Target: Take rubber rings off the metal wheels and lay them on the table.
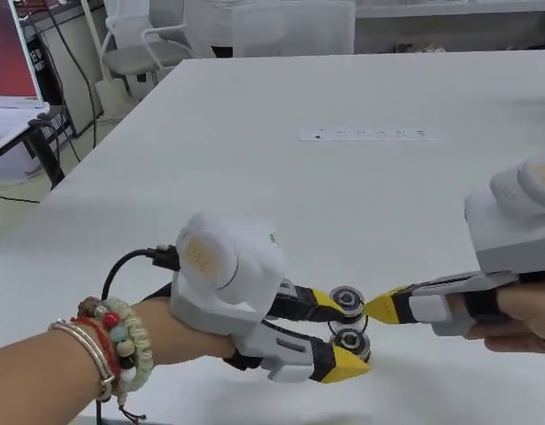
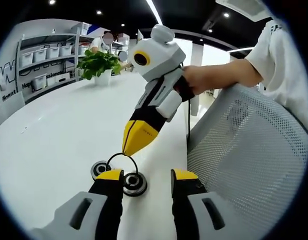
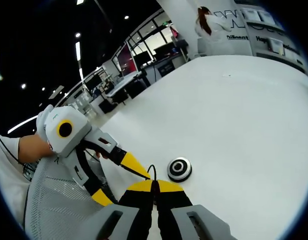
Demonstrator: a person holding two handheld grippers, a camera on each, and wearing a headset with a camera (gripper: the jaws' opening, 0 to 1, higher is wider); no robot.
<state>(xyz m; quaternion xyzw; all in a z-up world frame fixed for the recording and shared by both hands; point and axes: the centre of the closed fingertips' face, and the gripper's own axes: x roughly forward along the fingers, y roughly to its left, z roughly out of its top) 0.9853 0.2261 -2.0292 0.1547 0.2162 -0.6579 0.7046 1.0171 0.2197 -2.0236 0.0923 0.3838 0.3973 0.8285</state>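
Pinching a thin black rubber ring (image 3: 152,172), the right gripper (image 3: 153,186) has its yellow-tipped jaws pressed together. Its own view shows one wheel (image 3: 179,169), round with a bright metal hub, lying flat on the smooth white table (image 3: 234,110). The left gripper view shows two wheels (image 2: 134,183) side by side. There the ring arches as a slack loop from the right gripper's tip down to the nearer wheel; whether it is still seated there I cannot tell. The left gripper (image 2: 148,176) has its jaws spread, holding nothing, beside a grey mesh chair back (image 2: 234,140).
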